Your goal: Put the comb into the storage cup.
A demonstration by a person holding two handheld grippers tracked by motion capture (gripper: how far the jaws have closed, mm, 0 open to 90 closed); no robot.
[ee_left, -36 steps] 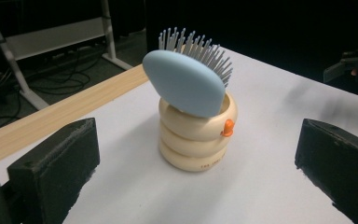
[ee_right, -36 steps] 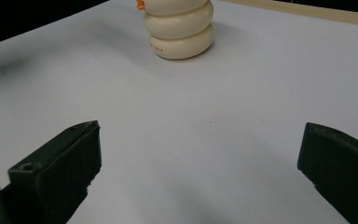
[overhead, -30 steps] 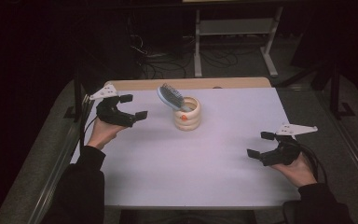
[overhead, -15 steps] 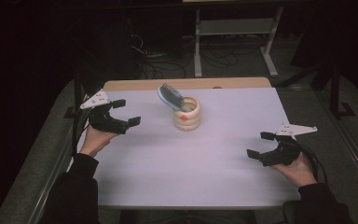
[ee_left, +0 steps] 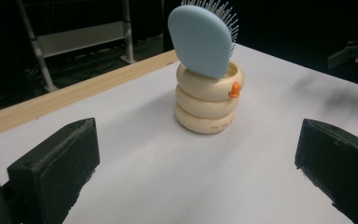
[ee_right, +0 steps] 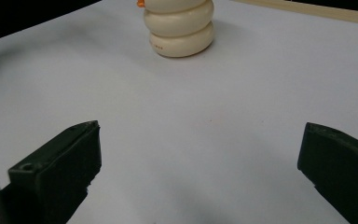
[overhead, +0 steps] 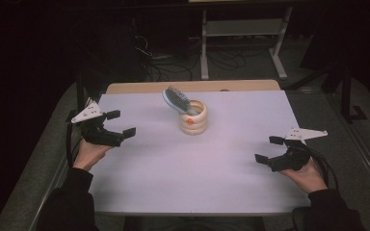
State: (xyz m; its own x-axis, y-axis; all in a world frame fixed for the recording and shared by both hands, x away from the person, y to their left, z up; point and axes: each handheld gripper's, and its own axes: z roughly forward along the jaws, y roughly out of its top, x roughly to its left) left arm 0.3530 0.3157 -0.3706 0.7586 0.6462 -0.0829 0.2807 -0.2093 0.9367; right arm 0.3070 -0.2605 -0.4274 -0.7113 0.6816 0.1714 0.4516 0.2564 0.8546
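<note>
Since a second ago I am drawing my left gripper (overhead: 120, 123) back from the cream ringed holder (overhead: 193, 118) toward the near left edge of the white surface (overhead: 188, 168), while my right gripper (overhead: 269, 150) is staying where it was at the right side. Both pairs of jaws are standing wide open, holding nothing. Ahead of my left jaws, well apart from them, the holder is standing upright, a stack of three rounded rings with a small orange tab (ee_left: 234, 89) on its side. A light blue hairbrush (ee_left: 203, 39) is sitting head-up in the holder, leaning back, its bristles pointing away from my left jaws. From my right jaws the holder (ee_right: 179, 29) is lying far ahead and slightly to the left, across bare white surface.
</note>
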